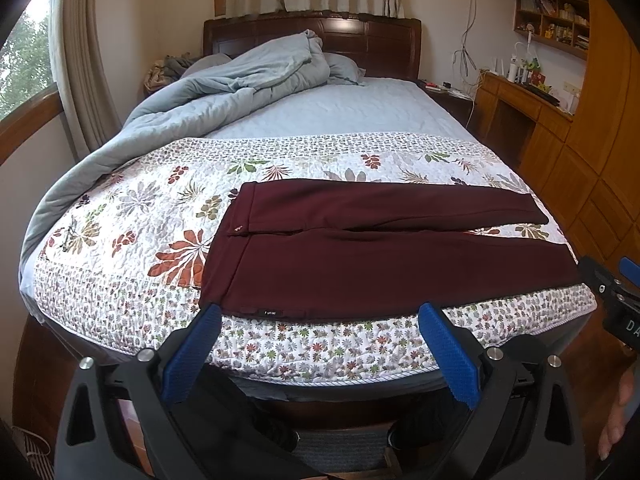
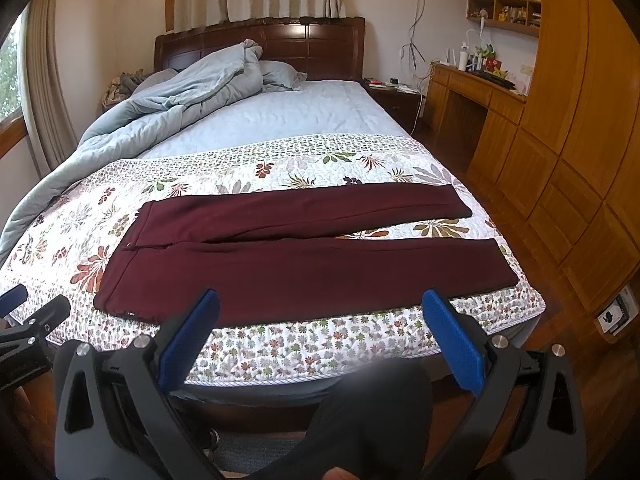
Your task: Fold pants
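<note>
Flowery quilt (image 2: 280, 344) covers the near end of the bed, and the dark red pants (image 2: 304, 272) lie flat and spread out on it, waist to the left and both legs side by side pointing right, so no fold has been made yet and all the folding is left to do. Both grippers wait just off the bed's near edge, not touching the pants: the left gripper (image 1: 320, 312) has its blue fingers wide apart and holds nothing, and the right gripper (image 2: 320, 300) is wide and holds nothing too.
</note>
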`<action>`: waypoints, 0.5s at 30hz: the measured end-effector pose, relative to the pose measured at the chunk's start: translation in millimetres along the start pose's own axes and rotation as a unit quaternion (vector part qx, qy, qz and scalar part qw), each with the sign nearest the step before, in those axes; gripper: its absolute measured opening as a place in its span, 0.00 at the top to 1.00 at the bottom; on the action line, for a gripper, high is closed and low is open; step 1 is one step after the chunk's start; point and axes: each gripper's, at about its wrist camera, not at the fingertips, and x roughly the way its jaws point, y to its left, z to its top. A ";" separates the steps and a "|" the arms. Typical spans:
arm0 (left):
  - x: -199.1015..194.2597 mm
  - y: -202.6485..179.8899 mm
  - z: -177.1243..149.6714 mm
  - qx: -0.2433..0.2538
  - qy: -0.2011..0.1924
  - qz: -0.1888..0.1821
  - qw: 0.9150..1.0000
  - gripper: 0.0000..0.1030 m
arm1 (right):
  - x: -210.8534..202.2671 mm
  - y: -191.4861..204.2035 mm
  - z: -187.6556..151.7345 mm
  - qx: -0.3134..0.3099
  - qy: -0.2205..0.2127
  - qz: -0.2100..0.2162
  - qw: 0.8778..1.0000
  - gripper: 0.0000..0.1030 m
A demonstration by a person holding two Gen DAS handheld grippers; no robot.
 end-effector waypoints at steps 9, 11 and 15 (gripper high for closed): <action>3.9 0.4 -0.2 0.000 0.002 0.000 1.000 0.04 | 4.7 -0.1 -0.1 0.000 0.004 0.001 1.000 0.02; 3.9 -0.2 -0.4 0.000 0.002 0.000 1.000 0.04 | 4.6 -0.2 -0.2 0.000 0.004 0.001 1.000 0.02; 5.0 -0.9 -0.6 0.000 0.002 0.002 1.000 0.04 | 4.8 -0.2 -0.2 0.000 0.005 0.001 1.000 0.02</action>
